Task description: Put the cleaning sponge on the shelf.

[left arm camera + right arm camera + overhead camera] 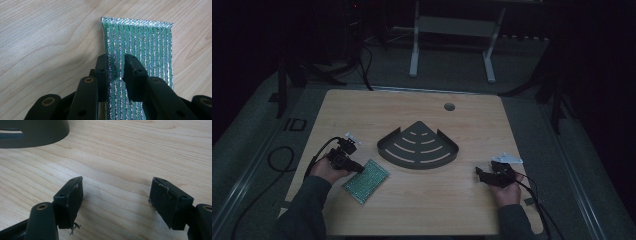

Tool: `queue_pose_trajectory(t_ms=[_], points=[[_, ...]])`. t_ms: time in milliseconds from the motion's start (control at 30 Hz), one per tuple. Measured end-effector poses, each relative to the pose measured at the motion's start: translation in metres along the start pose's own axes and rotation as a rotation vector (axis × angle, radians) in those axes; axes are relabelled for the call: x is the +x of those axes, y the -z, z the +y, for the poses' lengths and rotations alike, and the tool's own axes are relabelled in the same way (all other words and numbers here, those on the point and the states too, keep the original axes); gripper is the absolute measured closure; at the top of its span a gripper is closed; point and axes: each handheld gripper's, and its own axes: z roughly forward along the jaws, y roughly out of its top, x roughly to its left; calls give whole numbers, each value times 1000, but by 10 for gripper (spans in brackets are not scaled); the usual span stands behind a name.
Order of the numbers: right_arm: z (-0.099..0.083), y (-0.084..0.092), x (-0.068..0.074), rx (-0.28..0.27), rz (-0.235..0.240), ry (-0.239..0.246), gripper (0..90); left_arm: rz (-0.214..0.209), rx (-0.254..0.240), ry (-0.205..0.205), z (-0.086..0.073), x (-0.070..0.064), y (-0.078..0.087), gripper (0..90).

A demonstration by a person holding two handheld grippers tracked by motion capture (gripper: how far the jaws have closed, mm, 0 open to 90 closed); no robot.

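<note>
From above, the left hand-held gripper (353, 167) sits at the near-left of the table (472, 210), its tips at the edge of a green sparkly pad (367, 180) that lies flat on the wood. A dark fan-shaped tray (418, 146) rests in the middle of the table, just beyond the pad. The right hand-held gripper (479, 173) is held low at the near-right, well apart from the pad and pointing toward the centre.

In the left gripper view, the pad (147, 47) runs away from the camera, and the jaws stand over its near end with a narrow gap between them; whether the pads pinch the pad, I cannot tell.

In the right gripper view, the jaws stand wide apart over bare wood, holding nothing, with the tray's (37, 132) wall at the upper left.
</note>
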Motion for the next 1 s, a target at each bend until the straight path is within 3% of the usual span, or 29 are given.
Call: queue_pose_trajectory(t_ms=[400,833,1000], points=[[0,0,0,0,0,0,265,-16,42,16,1,5,-6,741],[0,0,0,0,0,0,265,-72,115,82,8,14,-10,779],[0,0,0,0,0,0,265,-66,141,94,11,14,-11,801]])
